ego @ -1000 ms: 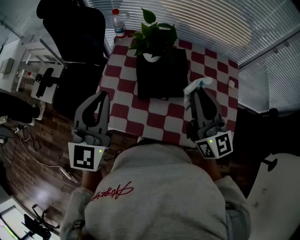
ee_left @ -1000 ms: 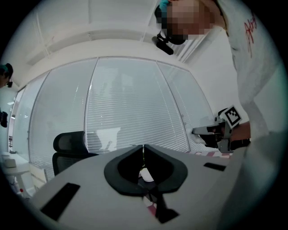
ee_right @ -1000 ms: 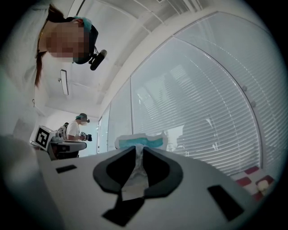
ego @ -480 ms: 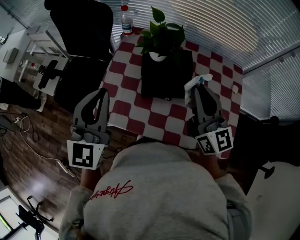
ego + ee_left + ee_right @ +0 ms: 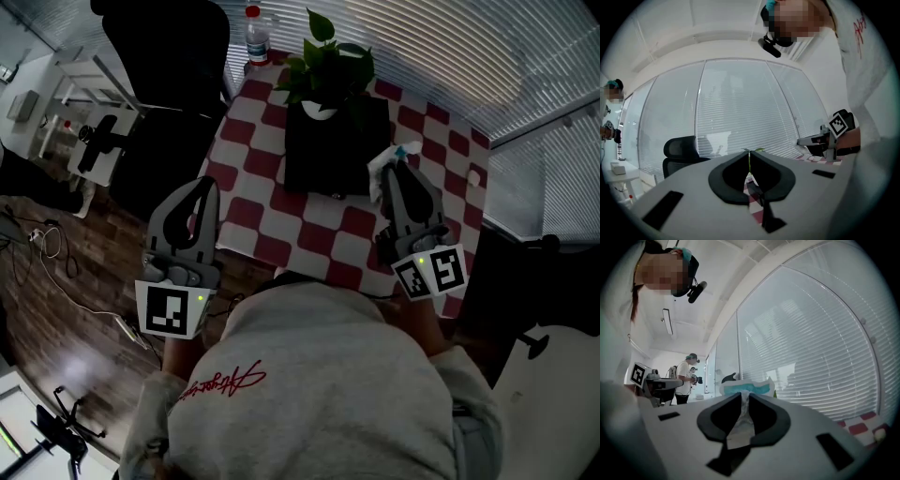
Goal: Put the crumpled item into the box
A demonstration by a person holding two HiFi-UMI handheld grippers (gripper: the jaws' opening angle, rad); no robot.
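A crumpled white and teal wrapper [image 5: 387,165] is pinched in my right gripper [image 5: 397,172], which is shut on it and held in the air by the right side of the black box [image 5: 336,150]. In the right gripper view the wrapper [image 5: 746,389] sticks up between the closed jaws of the gripper [image 5: 744,397]. My left gripper [image 5: 199,192] is shut with nothing in it and hangs off the table's left edge, above the floor. In the left gripper view its jaws meet at the tip of the gripper [image 5: 749,157].
A potted green plant [image 5: 326,70] stands on the far part of the box. The table has a red and white checked cloth [image 5: 255,122]. A water bottle [image 5: 255,30] stands at its far left corner. A black office chair [image 5: 169,75] sits to the left.
My right gripper with the wrapper has edged a little to the right and toward the box's side. The left gripper has stayed put.
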